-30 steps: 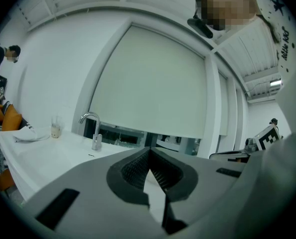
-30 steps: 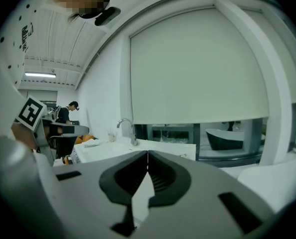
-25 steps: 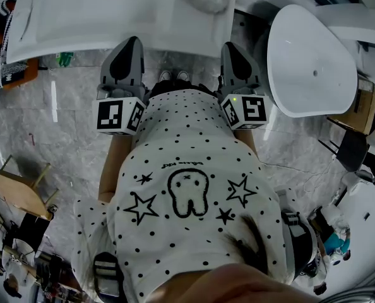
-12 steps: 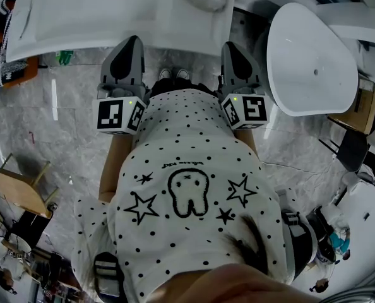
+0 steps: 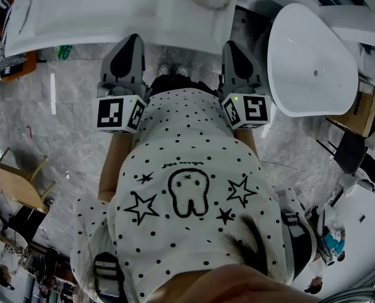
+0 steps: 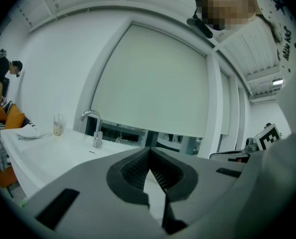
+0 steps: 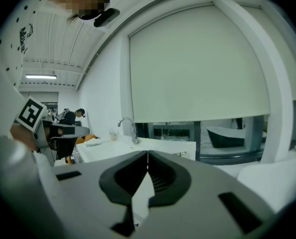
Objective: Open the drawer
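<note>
While you face the glossy white vanity (image 5: pixel 67 24), left gripper (image 6: pixel 149 152) and right gripper (image 7: pixel 147 156) hover near it. Ribbed pads (image 6: pixel 134 169) closed, empty.

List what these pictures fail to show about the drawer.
The drawer: in no view.
Head view: the sink counter covers any cabinet front beneath it.
Left gripper view: the left gripper fills the lower frame and hides everything below the countertop.
Right gripper view: the right gripper does the same.
</note>
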`<state>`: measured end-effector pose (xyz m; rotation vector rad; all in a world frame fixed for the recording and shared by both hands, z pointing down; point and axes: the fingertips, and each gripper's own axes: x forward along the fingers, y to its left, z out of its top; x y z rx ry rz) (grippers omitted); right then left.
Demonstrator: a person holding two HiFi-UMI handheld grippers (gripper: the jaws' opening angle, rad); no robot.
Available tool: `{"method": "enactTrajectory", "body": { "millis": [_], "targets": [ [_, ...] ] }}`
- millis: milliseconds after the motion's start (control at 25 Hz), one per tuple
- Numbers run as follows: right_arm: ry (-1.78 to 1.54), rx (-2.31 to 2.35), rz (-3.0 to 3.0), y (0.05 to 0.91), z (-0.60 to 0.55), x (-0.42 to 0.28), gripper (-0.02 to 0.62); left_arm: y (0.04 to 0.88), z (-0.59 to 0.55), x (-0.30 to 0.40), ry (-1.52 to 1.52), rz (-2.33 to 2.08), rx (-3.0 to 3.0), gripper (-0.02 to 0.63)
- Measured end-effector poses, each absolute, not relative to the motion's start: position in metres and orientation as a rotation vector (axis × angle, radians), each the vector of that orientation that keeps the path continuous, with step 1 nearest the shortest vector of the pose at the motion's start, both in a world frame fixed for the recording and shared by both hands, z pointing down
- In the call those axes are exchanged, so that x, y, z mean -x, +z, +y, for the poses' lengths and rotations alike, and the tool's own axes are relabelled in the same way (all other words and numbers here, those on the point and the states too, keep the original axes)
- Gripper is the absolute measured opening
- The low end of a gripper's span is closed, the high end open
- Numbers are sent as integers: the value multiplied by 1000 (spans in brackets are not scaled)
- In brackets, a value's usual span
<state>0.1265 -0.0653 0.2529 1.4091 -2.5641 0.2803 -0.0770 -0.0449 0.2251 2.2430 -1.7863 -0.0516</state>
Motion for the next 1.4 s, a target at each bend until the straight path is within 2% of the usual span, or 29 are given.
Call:
{"method": "enactTrajectory", "body": {
  "millis": [320,1000,1240,1320,1400],
  "targets": [
    [289,-1363,-2559,255,-71,-121,14,248,-40,80,23,-1789,-2192,3],
    [382,-1350,-2509,299,-67,-124,14,410,-22,68,332,-1606,-2101,5],
    [417,-1330,-2496,334,-43,-93,14,479,-4,82,370,-1547,-2098,8],
    [431,-1321,-2491,345,-41,-88,14,504,-3,80,400,-1517,-2095,54],
    [442,-1319,-2488,347,-40,-87,14,518,-4,74,422,-1492,-2100,63]
  ]
}}
